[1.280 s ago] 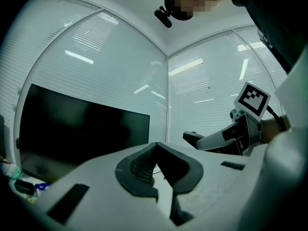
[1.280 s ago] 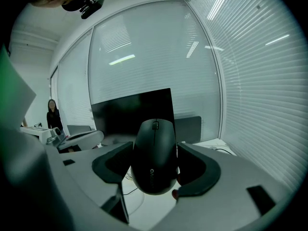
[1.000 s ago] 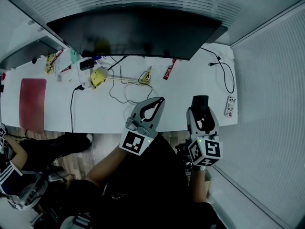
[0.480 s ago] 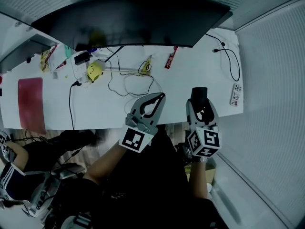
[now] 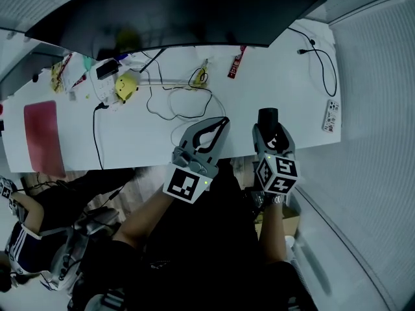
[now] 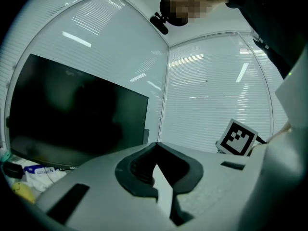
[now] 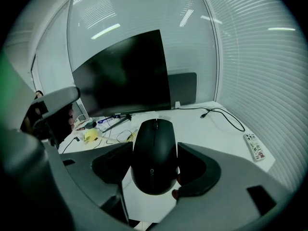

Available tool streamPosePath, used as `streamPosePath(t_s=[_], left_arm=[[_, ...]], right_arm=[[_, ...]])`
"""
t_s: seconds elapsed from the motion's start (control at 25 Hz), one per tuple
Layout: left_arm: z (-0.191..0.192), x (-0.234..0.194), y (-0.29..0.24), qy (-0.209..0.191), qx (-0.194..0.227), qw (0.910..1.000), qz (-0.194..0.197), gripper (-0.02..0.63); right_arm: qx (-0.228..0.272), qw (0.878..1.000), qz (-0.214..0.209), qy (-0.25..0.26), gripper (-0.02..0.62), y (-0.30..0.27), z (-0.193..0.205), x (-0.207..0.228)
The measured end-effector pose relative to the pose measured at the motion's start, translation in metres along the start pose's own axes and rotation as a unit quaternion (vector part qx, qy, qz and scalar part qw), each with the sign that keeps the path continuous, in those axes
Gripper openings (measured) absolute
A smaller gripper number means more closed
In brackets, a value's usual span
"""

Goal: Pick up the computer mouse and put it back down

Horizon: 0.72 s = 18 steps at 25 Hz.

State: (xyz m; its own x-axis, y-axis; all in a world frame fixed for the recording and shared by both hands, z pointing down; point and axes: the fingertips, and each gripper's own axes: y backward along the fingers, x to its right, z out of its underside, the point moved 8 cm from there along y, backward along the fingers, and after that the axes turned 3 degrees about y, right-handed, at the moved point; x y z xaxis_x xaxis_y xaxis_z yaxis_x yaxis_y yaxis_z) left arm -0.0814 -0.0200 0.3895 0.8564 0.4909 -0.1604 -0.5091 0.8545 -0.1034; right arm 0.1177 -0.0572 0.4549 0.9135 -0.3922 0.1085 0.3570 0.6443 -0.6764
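Head view: mouse clamped in the right gripper at the desk's near edge

At the far left of the white desk (image 5: pixel 130 141) a red mat (image 5: pixel 44 135) is seen, and further right a yellow object (image 5: pixel 126 86) lies among loose thin cables (image 5: pixel 178 102). A large dark monitor (image 5: pixel 175 11) is set along the far side.

The left gripper (image 5: pixel 222 120) is held at the near edge of the desk. In the left gripper view its jaws (image 6: pixel 155 148) are seen pressed together, with nothing between them.

Just to the right, the right gripper (image 5: pixel 268 127) is closed on the black computer mouse (image 5: pixel 268 118). In the right gripper view the mouse (image 7: pixel 155 153) is pinched at its sides between the two jaws, front end pointed at the monitor, over the desk's near edge. Whether it touches the desk cannot be told.

At the right end of the desk a black cable (image 5: pixel 324 70) is looped, and a small remote control (image 5: pixel 331 115) lies near the corner.
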Motion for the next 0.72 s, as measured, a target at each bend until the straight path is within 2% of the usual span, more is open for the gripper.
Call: streamPosePath(t_s=[0.12, 0.28, 0.52, 0.72], left_arm=[[0.006, -0.001, -0.002, 0.026, 0.006, 0.9996, -0.003, 0.006], [0.016, -0.001, -0.002, -0.008, -0.03, 0.9994, 0.015, 0.006], [0.026, -0.007, -0.002, -0.001, -0.037, 0.9993, 0.005, 0.006], [0.032, -0.01, -0.003, 0.037, -0.016, 0.999, -0.02, 0.006]], right_arm=[[-0.024, 1.0, -0.001, -0.002, 0.285, -0.015, 0.011, 0.004], [-0.052, 0.999, 0.001, 0.001, 0.285, -0.035, 0.027, 0.01], [-0.091, 0.996, 0.009, 0.001, 0.285, -0.061, 0.052, 0.018], [-0.118, 0.993, 0.018, -0.002, 0.285, -0.079, 0.074, 0.027]])
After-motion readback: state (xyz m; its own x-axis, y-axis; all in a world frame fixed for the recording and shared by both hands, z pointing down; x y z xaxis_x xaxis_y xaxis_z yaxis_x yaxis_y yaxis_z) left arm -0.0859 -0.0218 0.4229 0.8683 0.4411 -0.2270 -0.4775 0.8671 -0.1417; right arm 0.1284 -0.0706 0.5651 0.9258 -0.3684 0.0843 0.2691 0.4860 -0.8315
